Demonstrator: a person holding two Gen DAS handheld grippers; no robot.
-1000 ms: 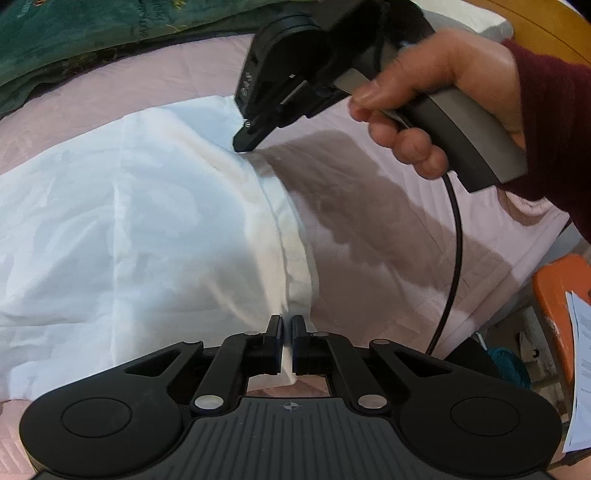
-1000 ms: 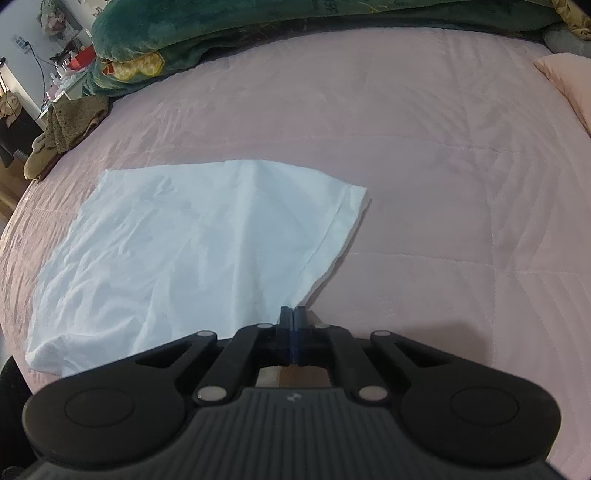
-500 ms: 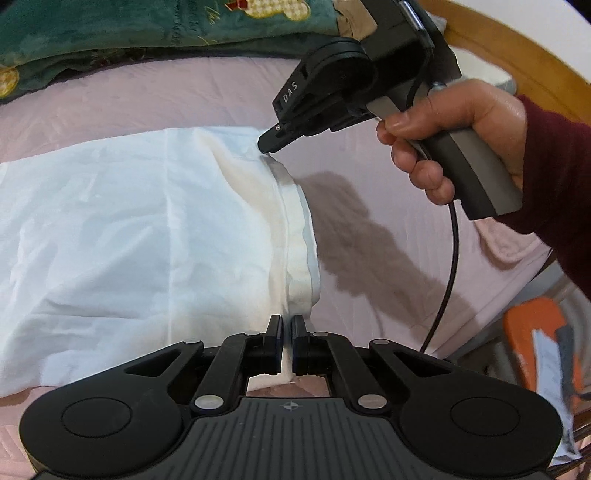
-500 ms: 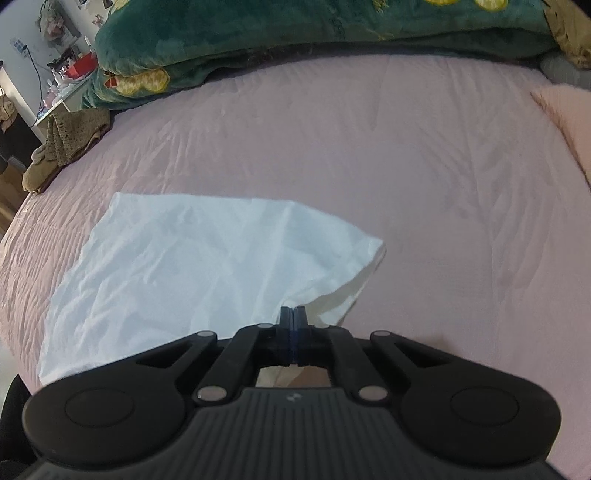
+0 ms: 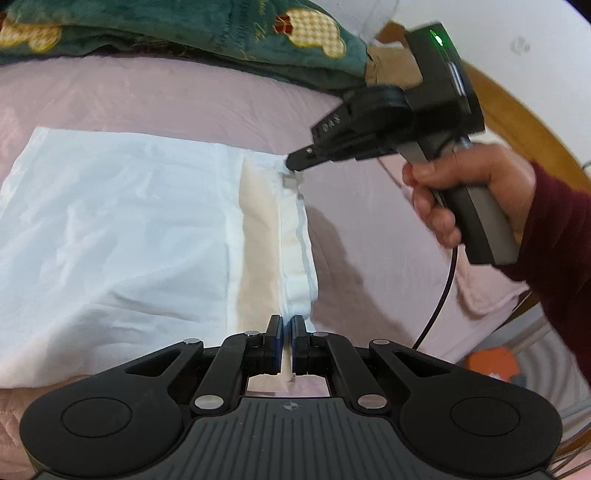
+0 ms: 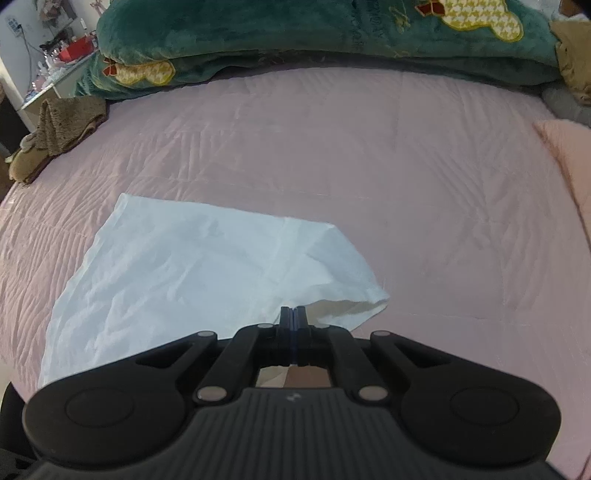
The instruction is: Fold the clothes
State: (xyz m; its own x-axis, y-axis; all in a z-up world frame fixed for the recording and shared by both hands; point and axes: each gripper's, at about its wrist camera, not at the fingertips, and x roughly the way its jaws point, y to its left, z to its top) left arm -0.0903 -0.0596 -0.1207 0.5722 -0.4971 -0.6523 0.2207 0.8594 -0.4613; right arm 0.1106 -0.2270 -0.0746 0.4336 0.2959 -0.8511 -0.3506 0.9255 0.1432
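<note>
A white garment point(image 5: 122, 229) lies on the pink bed cover point(image 5: 184, 99); it also shows in the right wrist view point(image 6: 184, 266). My left gripper point(image 5: 287, 320) is shut on the near corner of its right edge. My right gripper point(image 5: 293, 166) is shut on the far corner of that edge, and shows in its own view point(image 6: 293, 312) pinching the cloth. The held edge is lifted and curls over leftward, so the cream underside point(image 5: 258, 236) shows. The rest of the garment lies flat.
A green blanket point(image 6: 332, 33) with yellow patterns lies along the far side of the bed. A brown cloth point(image 6: 62, 125) sits at the far left. A pink pillow point(image 6: 569, 155) is at the right. A wooden bed frame point(image 5: 524, 118) curves at the right.
Both grippers have lifted the garment's right edge and carried it leftward over the garment. The folded-over strip with its cream underside has come into view.
</note>
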